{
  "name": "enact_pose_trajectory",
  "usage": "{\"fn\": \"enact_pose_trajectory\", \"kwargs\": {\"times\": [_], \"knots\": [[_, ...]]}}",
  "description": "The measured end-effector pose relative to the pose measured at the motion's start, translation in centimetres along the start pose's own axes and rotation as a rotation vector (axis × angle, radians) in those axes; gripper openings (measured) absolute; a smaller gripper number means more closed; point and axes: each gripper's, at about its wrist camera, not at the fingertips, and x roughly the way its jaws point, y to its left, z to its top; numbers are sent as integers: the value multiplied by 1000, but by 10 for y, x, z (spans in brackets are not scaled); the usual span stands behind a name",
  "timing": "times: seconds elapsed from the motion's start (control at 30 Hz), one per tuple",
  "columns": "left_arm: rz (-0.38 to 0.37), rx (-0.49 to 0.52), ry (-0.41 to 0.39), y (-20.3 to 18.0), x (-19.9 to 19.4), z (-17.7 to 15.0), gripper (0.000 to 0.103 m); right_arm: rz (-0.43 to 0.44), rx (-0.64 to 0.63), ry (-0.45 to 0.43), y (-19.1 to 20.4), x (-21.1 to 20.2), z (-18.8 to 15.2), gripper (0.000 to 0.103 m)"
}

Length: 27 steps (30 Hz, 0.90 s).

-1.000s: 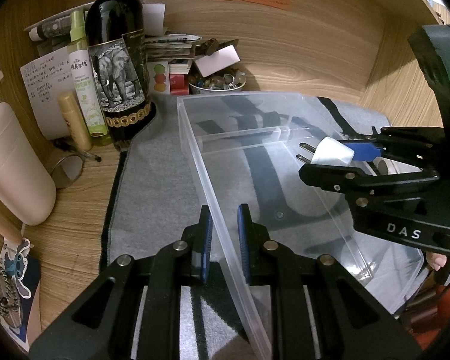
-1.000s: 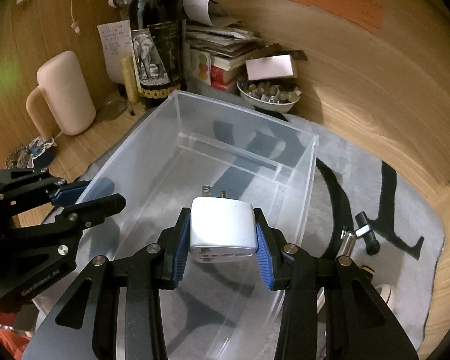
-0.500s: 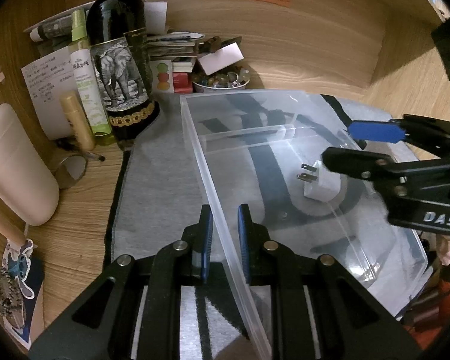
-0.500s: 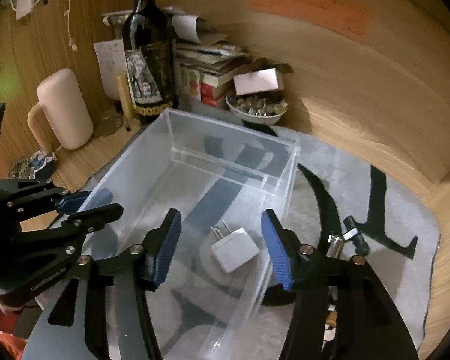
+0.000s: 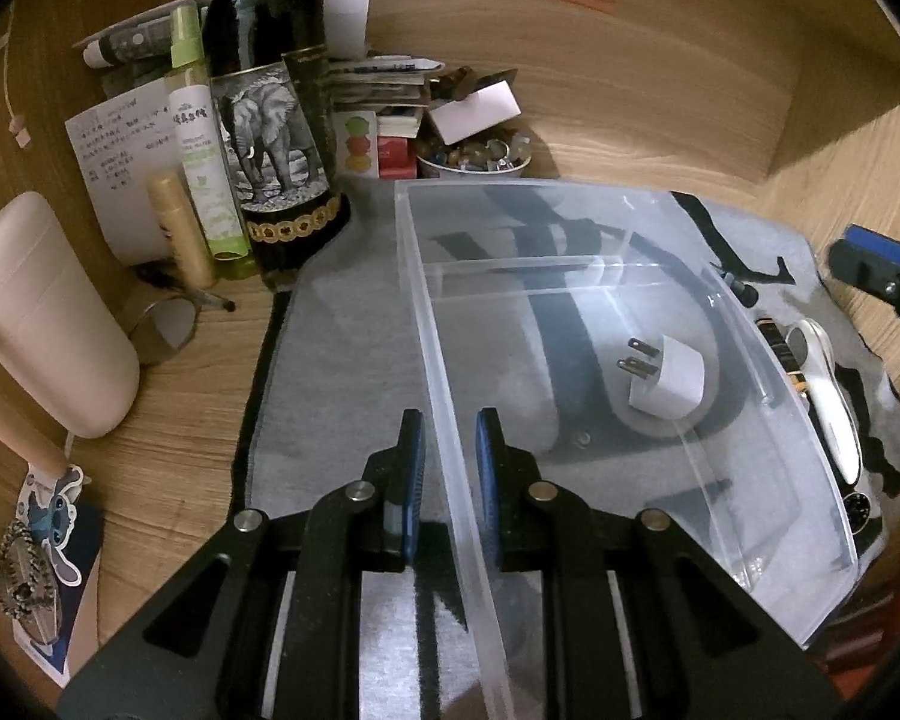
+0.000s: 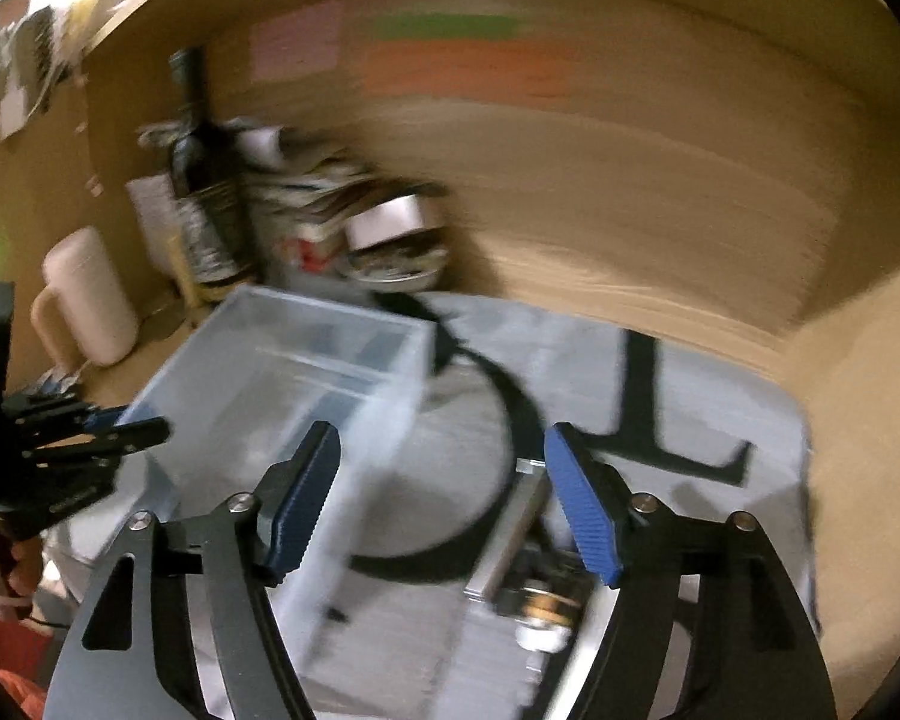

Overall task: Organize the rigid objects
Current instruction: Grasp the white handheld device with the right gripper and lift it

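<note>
two tools share the work here: the left tool [image 5: 448, 468] straddles the near left wall of the clear bin [image 5: 444, 396], its blue pads close on either side of the plastic, seemingly pinching it to steady the bin on the grey mat [image 5: 342, 360]. the right tool [image 6: 444, 501] is spread wide and carries nothing, hovering over the mat just right of the bin. the white plug adapter [image 5: 669, 381] lies on the bin floor near the right wall, prongs pointing left.

the step in hand looks like fetching the next item. several small things lie on the mat just right of the bin, among them a white spoon-like piece [image 5: 834, 384] and a dark-and-gold cylinder [image 5: 783, 348]; the right view is too blurred to name them. it is best to slow down, centre one piece between the pads and close across its narrow side, while the left tool holds the bin steady.

one second ago the right tool gripped the adapter above the bin; half a second ago it had opened and the adapter lay inside. now it has swung right, away from the bin. the left tool has not moved.
</note>
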Motion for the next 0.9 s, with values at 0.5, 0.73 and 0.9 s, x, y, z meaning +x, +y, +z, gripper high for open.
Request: {"fn": "enact_pose_trajectory", "kwargs": {"times": [0.5, 0.73, 0.9], "knots": [[22, -2, 2, -5, 1, 1, 18, -148, 237, 212, -87, 27, -66, 68], [43, 2, -2, -6, -4, 2, 18, -115, 255, 265, -90, 45, -77, 57], [49, -2, -3, -4, -6, 2, 18, -85, 258, 292, -89, 55, -83, 40]]}}
